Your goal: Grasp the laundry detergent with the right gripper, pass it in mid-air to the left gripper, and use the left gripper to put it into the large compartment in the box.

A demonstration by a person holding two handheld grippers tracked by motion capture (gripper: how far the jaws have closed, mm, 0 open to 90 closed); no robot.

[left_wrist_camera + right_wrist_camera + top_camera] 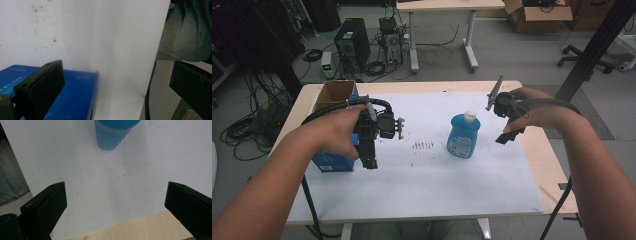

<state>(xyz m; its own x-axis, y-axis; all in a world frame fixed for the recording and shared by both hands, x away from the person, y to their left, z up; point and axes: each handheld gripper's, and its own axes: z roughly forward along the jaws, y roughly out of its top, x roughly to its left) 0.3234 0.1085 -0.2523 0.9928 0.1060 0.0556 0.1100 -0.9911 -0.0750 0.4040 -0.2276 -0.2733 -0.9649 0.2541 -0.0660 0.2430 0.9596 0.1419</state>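
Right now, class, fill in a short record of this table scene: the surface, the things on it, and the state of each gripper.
surface: white sheet covering a wooden table
bottle: blue bottle with a white cap, upright near the middle of the sheet
box: blue cardboard box, open top, at the sheet's left edge
left gripper: open, holding nothing, beside the box
right gripper: open, holding nothing, above the sheet to the right of the bottle

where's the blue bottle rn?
High view: the blue bottle stands upright on the white mat, right of centre, between the two grippers and nearer the right gripper.
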